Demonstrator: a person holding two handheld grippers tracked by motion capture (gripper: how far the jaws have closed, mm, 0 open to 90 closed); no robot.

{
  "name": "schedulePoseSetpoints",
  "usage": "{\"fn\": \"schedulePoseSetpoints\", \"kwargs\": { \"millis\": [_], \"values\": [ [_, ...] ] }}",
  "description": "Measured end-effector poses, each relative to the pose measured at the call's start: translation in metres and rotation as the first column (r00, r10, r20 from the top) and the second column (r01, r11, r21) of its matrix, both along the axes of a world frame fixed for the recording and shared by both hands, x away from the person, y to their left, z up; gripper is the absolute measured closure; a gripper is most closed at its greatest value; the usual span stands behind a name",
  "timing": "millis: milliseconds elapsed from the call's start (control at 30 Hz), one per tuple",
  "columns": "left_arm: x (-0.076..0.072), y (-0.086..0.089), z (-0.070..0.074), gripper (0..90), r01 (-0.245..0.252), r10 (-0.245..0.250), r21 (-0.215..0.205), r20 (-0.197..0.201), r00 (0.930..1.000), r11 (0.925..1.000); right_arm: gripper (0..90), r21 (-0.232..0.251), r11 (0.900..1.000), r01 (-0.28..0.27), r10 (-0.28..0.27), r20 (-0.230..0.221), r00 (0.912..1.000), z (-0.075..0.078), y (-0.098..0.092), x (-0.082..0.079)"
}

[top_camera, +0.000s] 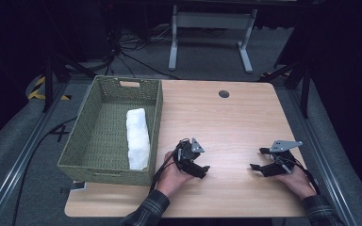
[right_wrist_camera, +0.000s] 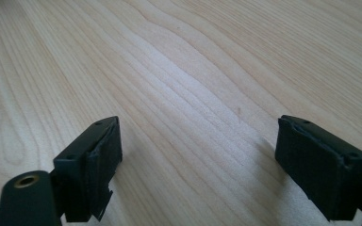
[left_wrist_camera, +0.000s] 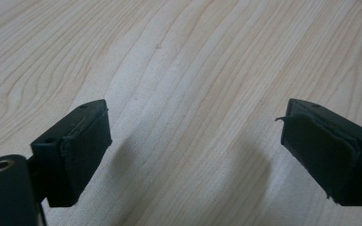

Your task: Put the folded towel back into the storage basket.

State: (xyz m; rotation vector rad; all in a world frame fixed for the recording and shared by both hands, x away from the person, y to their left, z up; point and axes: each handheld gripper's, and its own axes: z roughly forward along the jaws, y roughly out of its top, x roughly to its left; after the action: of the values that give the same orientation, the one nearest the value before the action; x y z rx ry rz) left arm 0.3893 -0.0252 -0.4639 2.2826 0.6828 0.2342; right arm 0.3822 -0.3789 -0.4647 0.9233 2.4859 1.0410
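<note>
We work on a pale wooden table [top_camera: 226, 122] with dark floor around it. Our left gripper [top_camera: 202, 168] and right gripper [top_camera: 259, 165] rest low over bare wood near the front edge, jaws spread and empty. The rolled white towel [top_camera: 137, 138] lies inside the green woven basket [top_camera: 82, 141] at the table's left side.

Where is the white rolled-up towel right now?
In the high view, the white towel lies inside the green woven basket at the table's left, along its right wall, just left of the left gripper.
</note>
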Motion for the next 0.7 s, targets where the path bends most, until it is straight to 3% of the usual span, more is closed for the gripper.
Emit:
{"fn": "schedulePoseSetpoints", "kwargs": {
  "millis": [267, 367, 700],
  "values": [
    [-0.001, -0.001, -0.009, 6.5, 0.002, -0.002, 0.006, 0.005, 1.0, 1.0, 14.8, 0.004, 1.0, -0.002, 0.002, 0.016, 0.9999, -0.002, -0.001, -0.001],
    [-0.003, -0.003, -0.011, 5.0, 0.009, -0.009, 0.01, 0.019, 0.9998, 0.9999, 14.7, 0.004, 1.0, -0.001, 0.001, 0.018, 0.9998, -0.002, -0.001, -0.001],
    [-0.003, -0.003, -0.011, 3.9, 0.018, -0.018, 0.014, 0.01, 0.9998, 0.9997, 13.7, 0.001, 1.0, 0.006, -0.006, 0.018, 0.9998, -0.002, 0.0, -0.001]
  ]
}}
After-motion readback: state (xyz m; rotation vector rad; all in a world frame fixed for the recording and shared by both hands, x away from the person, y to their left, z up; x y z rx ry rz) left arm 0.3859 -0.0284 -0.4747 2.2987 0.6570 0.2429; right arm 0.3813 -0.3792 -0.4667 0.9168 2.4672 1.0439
